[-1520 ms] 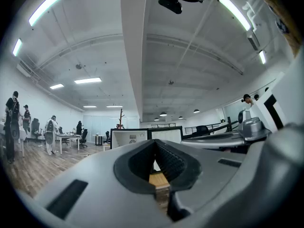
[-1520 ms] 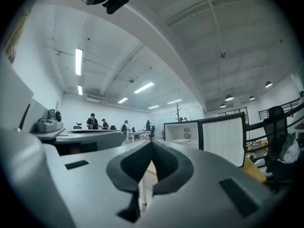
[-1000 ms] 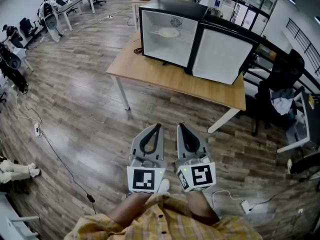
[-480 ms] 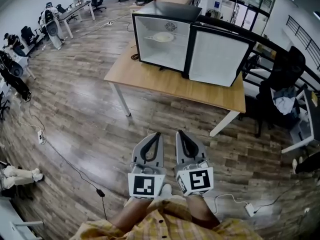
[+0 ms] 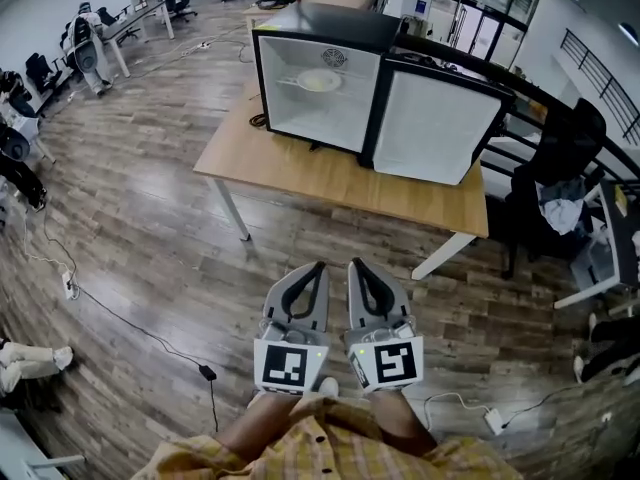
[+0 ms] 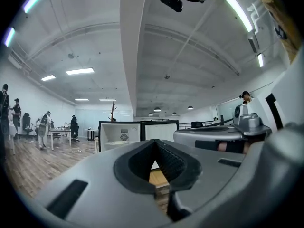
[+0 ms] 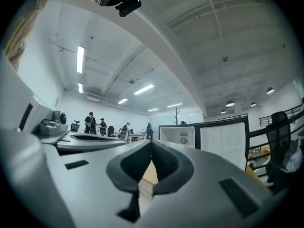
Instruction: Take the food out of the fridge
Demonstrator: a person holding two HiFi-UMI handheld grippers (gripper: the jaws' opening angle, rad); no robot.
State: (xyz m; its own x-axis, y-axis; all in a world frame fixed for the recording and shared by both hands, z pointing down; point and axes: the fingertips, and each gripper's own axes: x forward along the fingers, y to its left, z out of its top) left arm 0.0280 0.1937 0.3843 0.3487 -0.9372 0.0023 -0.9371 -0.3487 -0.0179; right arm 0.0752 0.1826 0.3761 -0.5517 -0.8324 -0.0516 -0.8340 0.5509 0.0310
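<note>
- The food [image 5: 320, 81] looks like a pale, flat round thing. It's lying on the shelf in the upper half of the fridge [image 5: 330, 30], too small to say more about it.
- The fridge is a black box with a white inside. Its door [image 5: 432, 128] is swung wide open to the right, inner side facing us.
- The fridge sits at the far side of a wooden table [image 5: 300, 173], and the near strip of the tabletop is bare wood.
- Both grippers are well short of all that, down at the near edge of the head view over the plank floor [image 5: 150, 228], pointing toward the table.
- Left gripper [image 5: 319, 266]: fingers pressed together at the tips, nothing between them. Its own view has the open fridge far ahead, just left of the tips.
- Right gripper [image 5: 352, 262]: same deal, tips meeting and empty. It's just beside the left one, and its own view puts the fridge off to the right.
- So the food is far ahead and apart from both sets of fingers.
- A black cable [image 5: 150, 333] snakes across the floor to the near left, and a dark chair [image 5: 560, 158] stands right of the table.
</note>
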